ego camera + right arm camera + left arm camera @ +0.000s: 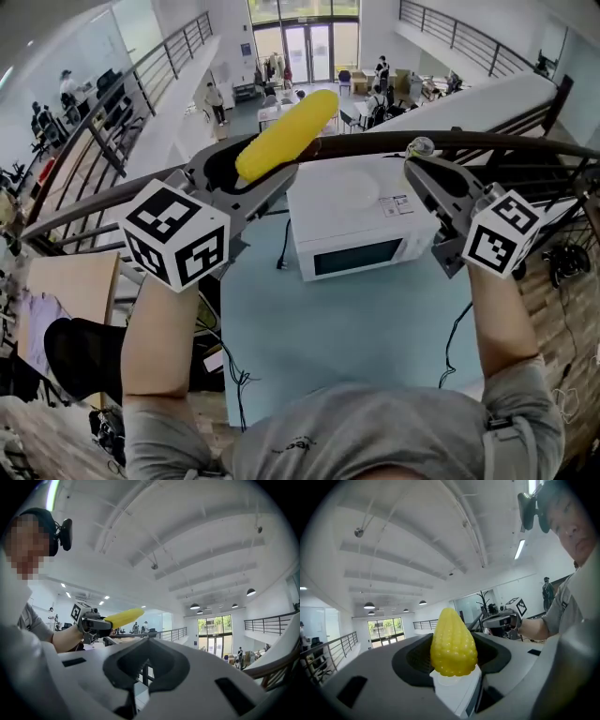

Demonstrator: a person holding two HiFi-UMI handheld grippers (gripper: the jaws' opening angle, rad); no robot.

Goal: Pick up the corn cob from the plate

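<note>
Only the head view shows the pale blue desk (375,328) and white box-shaped microwave (361,220). The left tool (274,169) clamps a yellow plastic corn cob (286,134). The right tool's (145,644) own view shows its jaws together and empty.

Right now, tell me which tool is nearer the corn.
Left. The left tool grips the corn; the right tool, shut and empty, is apart, off to its right.

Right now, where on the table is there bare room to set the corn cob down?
The light-blue table is bare across the wide stretch between the white microwave and the person's chest. The back is crowded: the microwave fills it, and a black cable runs down its left side. A second cable trails along the right edge.
</note>
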